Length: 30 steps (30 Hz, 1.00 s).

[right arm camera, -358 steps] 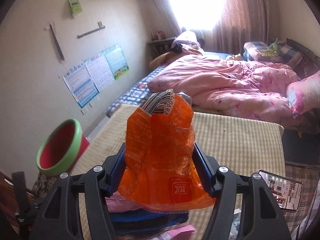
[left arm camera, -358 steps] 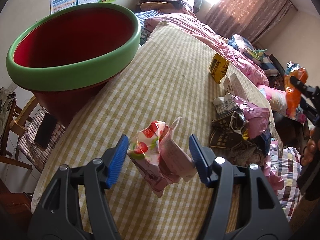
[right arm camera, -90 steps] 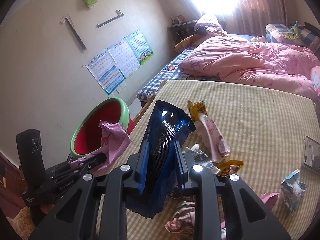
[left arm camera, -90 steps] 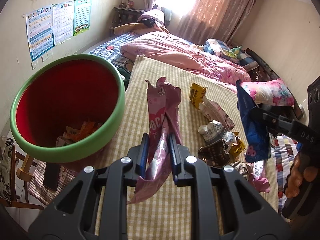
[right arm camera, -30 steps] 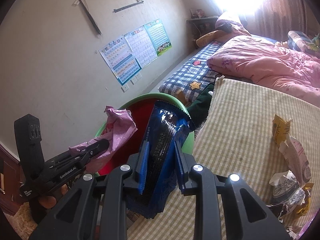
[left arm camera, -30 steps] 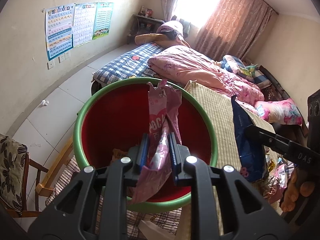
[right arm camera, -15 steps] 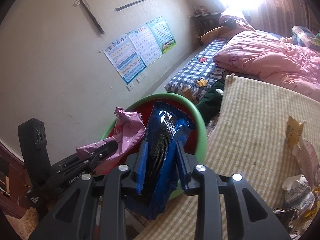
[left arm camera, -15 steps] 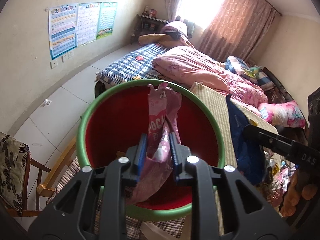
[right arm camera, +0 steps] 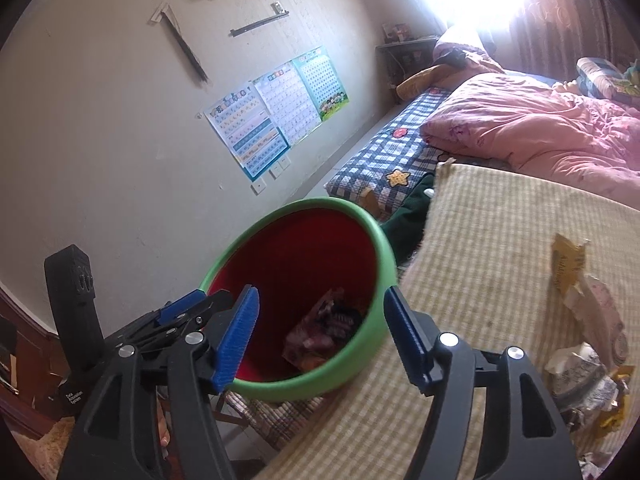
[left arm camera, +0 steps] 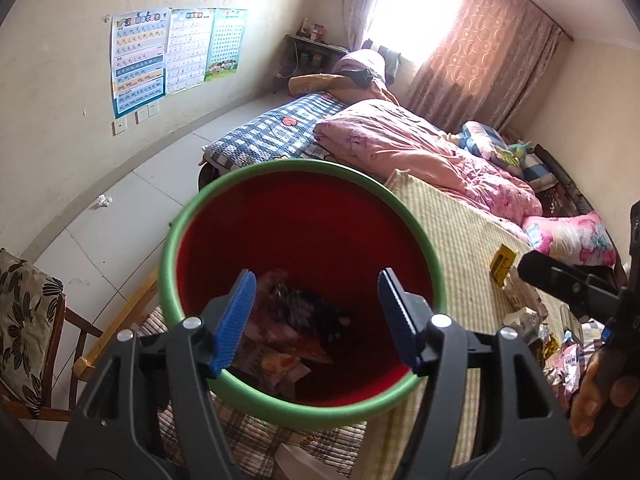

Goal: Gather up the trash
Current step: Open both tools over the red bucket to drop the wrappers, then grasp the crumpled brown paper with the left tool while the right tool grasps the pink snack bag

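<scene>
A red tub with a green rim stands beside the table's left end. Both grippers hang over it, open and empty. My left gripper is right above the tub's mouth. My right gripper is above its near rim, with the left gripper's blue pads beside it. Inside the tub lie the pink wrapper, the dark blue wrapper and orange wrappers. More wrappers lie on the checked tablecloth, with a yellow packet.
A wooden chair with a flowered cushion stands left of the tub. A bed with a pink quilt runs behind the table. Posters hang on the wall. The hand holding the right gripper shows at the right edge.
Both grippers have opened and let go. The pink wrapper and the dark blue wrapper have dropped into the tub.
</scene>
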Each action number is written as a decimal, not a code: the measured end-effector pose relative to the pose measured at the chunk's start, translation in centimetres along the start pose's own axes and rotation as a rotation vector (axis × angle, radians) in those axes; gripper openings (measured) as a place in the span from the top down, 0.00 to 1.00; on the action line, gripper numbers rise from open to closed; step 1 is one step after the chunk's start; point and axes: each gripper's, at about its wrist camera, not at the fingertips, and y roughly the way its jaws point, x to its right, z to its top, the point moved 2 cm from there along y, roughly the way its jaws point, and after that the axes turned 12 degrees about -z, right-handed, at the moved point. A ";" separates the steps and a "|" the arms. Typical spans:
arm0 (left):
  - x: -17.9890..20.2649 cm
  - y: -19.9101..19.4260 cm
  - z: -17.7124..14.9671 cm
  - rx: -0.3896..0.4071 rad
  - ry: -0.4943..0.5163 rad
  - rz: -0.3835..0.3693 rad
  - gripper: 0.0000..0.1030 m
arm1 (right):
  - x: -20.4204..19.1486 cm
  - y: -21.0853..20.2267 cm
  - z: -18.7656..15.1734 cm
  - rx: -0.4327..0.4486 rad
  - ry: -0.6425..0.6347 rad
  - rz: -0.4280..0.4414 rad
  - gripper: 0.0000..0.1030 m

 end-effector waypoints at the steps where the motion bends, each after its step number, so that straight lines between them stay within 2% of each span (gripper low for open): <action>1: 0.4 0.0 -0.2 -0.003 0.004 -0.003 0.39 | 0.6 -0.4 -0.2 0.003 0.003 -0.008 0.37; 8: 3.5 0.2 -1.7 -0.034 0.032 -0.033 0.38 | 5.8 -2.9 -2.3 -0.008 0.032 -0.087 0.34; 11: 5.7 0.7 -3.0 -0.060 0.044 -0.061 0.37 | 9.5 -4.4 -3.4 -0.013 0.055 -0.150 0.32; 14: 8.3 1.4 -4.5 -0.099 0.062 -0.105 0.35 | 14.3 -6.5 -4.4 -0.013 0.110 -0.223 0.32; 18: 13.7 3.4 -7.6 -0.198 0.125 -0.195 0.31 | 19.0 -8.5 -5.8 -0.020 0.148 -0.305 0.31; 21: 18.1 5.0 -10.0 -0.261 0.171 -0.267 0.29 | 21.4 -9.9 -7.5 -0.036 0.174 -0.326 0.31; 25: 22.2 7.1 -12.4 -0.316 0.174 -0.327 0.28 | 23.3 -11.6 -9.8 -0.055 0.194 -0.341 0.31; 27: 23.5 8.4 -13.4 -0.351 0.174 -0.335 0.28 | 24.2 -12.4 -10.8 -0.067 0.215 -0.337 0.31; 30: 24.2 10.5 -15.0 -0.411 0.155 -0.301 0.28 | 25.5 -13.1 -12.5 -0.091 0.260 -0.317 0.31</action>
